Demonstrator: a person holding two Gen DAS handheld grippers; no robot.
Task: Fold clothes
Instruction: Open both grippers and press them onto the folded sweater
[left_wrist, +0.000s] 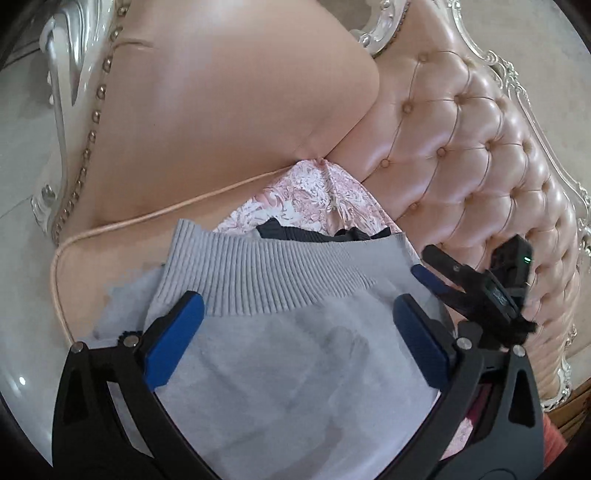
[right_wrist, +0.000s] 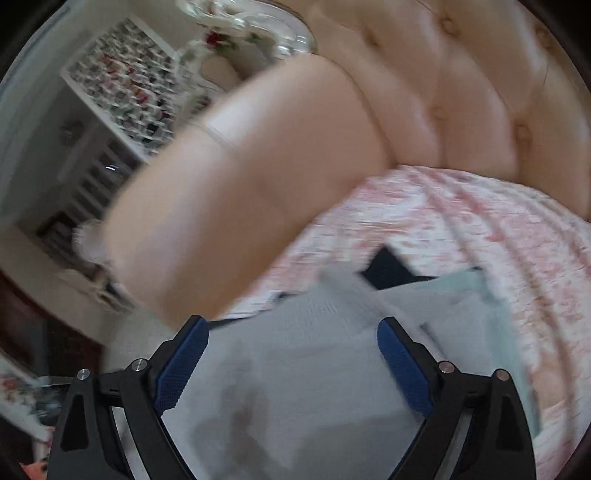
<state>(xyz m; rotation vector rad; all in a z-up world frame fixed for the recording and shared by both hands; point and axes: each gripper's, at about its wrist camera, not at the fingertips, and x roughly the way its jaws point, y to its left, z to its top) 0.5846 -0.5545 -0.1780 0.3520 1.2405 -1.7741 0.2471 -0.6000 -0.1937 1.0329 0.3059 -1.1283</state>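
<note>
While both grippers hang over the pink leather sofa (left_wrist: 229, 122), a grey sweater (left_wrist: 288, 354) lies spread beneath them on the seat. From the left wrist view, the left gripper (left_wrist: 295, 332) has its jaws spread wide, the blue pads (left_wrist: 173, 339) standing apart on either side of the knit and gripping nothing. The sweater's ribbed band (left_wrist: 280, 273) runs across just ahead of the fingertips, and a dark garment (left_wrist: 295, 232) peeks out from behind that band. Beyond it a pink floral cover (left_wrist: 314, 199) is tucked into the corner where the rounded armrest meets the tufted backrest (left_wrist: 461, 147). To the right, the right gripper (left_wrist: 476, 280) shows at the sweater's far edge.

From the right wrist view, which is blurred, the right gripper (right_wrist: 291, 358) is likewise released, its blue pads (right_wrist: 402, 365) wide apart above the grey sweater (right_wrist: 295, 387). A pale blue-green piece of cloth (right_wrist: 491, 325) lies just beside the sweater on the floral cover (right_wrist: 480, 236), and the dark garment (right_wrist: 388, 269) lies just past the sweater. A white shelf unit (right_wrist: 122, 92) stands beyond the armrest.
</note>
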